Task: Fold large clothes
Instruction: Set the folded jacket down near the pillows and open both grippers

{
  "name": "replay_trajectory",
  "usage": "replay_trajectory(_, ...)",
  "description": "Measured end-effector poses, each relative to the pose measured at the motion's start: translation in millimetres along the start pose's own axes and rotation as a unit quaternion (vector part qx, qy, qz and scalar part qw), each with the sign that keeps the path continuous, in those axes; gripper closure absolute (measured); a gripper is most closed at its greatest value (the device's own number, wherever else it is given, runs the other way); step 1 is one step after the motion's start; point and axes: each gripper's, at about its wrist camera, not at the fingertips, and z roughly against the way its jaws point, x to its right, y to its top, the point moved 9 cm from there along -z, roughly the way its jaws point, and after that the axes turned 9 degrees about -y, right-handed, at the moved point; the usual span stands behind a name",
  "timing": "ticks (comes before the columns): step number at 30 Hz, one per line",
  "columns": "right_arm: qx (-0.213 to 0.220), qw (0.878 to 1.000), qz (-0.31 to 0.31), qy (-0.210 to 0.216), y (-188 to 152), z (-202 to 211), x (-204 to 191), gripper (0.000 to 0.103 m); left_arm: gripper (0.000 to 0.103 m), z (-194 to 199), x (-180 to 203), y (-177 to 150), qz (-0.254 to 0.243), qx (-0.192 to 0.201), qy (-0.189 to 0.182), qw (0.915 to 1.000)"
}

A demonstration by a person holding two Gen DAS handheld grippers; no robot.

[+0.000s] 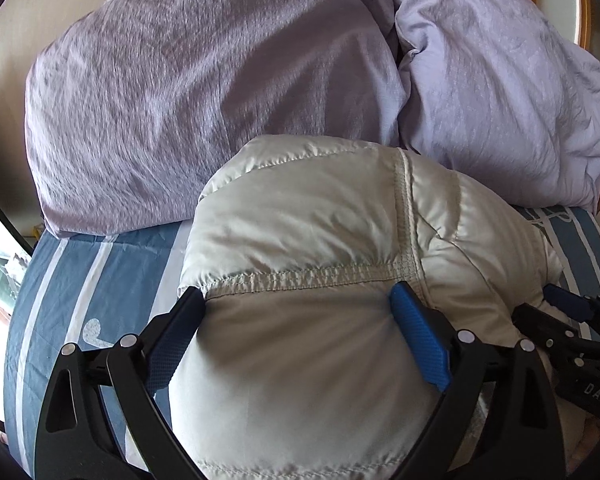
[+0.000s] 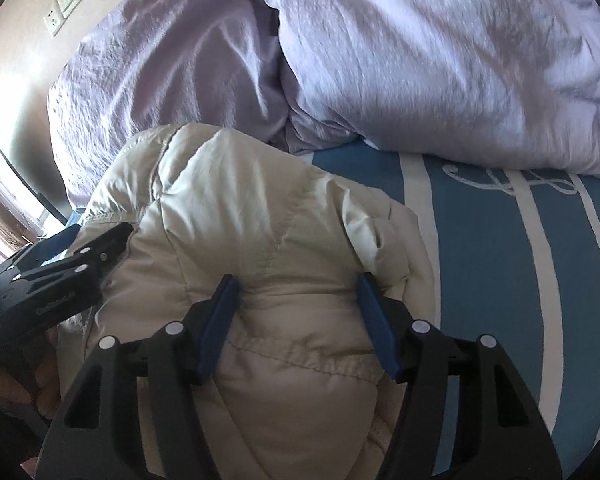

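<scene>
A bulky cream padded jacket (image 1: 308, 224) lies bunched on the blue striped bed (image 1: 112, 280). My left gripper (image 1: 298, 300) stands wide with the jacket's puffy fabric filling the gap between its blue pads (image 1: 420, 340); the pads press into the bulk on both sides. In the right wrist view the same jacket (image 2: 240, 216) fills the gap of my right gripper (image 2: 298, 284), whose blue pads (image 2: 376, 328) also squeeze the padding. Each gripper shows in the other's view, the right one (image 1: 572, 308) at the right edge and the left one (image 2: 108, 244) at the left.
A lilac duvet (image 1: 204, 80) and a lilac pillow or second fold (image 1: 500, 92) are heaped at the far end of the bed, touching the jacket's far edge. A wall with a socket (image 2: 54, 24) stands behind. Blue and white striped sheet (image 2: 520, 280) lies to the right.
</scene>
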Motion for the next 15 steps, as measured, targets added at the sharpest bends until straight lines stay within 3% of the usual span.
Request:
replay_trajectory(4, 0.012, 1.000, -0.004, -0.023, -2, 25, 4, 0.036, 0.008, 20, -6, -5, 0.009, 0.018, -0.001, 0.9998)
replay_trajectory(6, 0.024, 0.999, -0.007, -0.032, -6, 40, 8, 0.022, 0.008, 34, -10, -10, 0.009, 0.027, -0.002, 0.9996)
replay_trajectory(12, 0.067, 0.996, -0.008, -0.049, -26, 92, 11, 0.005, 0.007, 69, -13, -32, 0.018, 0.038, -0.013, 0.9990)
replay_trajectory(15, 0.080, 0.995, -0.005, -0.060, -37, 111, 8, 0.002, 0.005, 86, -13, -45, 0.025, 0.040, -0.022, 0.9986)
